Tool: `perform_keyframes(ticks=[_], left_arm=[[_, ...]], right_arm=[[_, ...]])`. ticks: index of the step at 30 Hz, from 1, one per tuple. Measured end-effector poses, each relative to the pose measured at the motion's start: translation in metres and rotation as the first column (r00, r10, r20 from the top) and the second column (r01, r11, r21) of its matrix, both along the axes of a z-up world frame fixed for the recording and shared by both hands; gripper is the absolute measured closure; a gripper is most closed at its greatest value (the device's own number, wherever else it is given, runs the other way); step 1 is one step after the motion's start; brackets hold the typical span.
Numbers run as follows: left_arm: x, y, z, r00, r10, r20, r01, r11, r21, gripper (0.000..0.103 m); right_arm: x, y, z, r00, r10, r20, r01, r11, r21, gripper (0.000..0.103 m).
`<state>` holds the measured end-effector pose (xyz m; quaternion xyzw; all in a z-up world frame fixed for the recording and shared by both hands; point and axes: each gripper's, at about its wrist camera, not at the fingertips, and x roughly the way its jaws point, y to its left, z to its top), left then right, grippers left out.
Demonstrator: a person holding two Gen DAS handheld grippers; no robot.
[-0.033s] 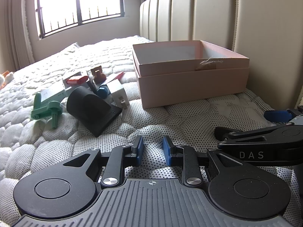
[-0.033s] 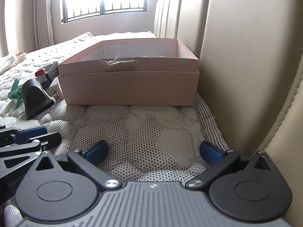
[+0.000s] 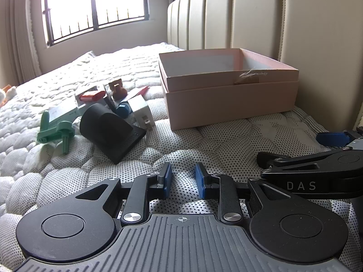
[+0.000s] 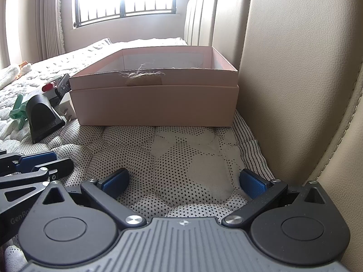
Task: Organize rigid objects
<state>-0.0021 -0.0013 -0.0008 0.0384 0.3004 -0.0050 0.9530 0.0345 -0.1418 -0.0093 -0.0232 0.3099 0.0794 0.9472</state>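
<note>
Nearest, the left gripper (image 3: 182,179) rests low over the mattress (image 3: 215,140), jaws narrowly parted and empty; the right gripper (image 4: 183,181) gapes wide, also empty. At ten o'clock the scattered pile (image 3: 109,113) lies unsorted; at one o'clock the pink box (image 3: 229,99) looks unfilled. Sorting seems unstarted.

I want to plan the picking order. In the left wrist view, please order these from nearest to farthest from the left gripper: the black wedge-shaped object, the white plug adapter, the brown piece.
Measured from the left gripper:
1. Black wedge-shaped object, ahead to the left on the mattress.
2. White plug adapter, just behind the wedge, beside the pink box.
3. Brown piece, at the back of the pile.
</note>
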Motion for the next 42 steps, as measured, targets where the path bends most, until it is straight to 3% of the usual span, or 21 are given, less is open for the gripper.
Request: perform_keyframes(ticks=[22,37,39,42], left_arm=[[0.0,0.001,0.001,1.0,-0.002,-0.001,0.002,1.0,-0.001,0.076],[0.001,0.009,0.005,1.0,-0.003,-0.014,0.002,0.997,-0.071,0.076],[0.0,0.014,0.009,1.0,-0.007,-0.019,0.005,0.995,-0.102,0.076],[-0.001,0.029,0.02,1.0,0.001,-0.015,-0.003,0.987,-0.158,0.075]], right_arm=[[0.0,0.0,0.0,1.0,0.001,0.002,-0.001,1.0,0.001,0.0],[-0.003,0.0,0.004,1.0,0.009,0.015,-0.009,1.0,-0.008,0.0],[-0.002,-0.001,0.007,1.0,0.023,-0.007,-0.023,1.0,-0.009,0.0],[0.007,-0.006,0.011,0.993,0.048,-0.108,-0.045,0.999,0.025,0.0]])
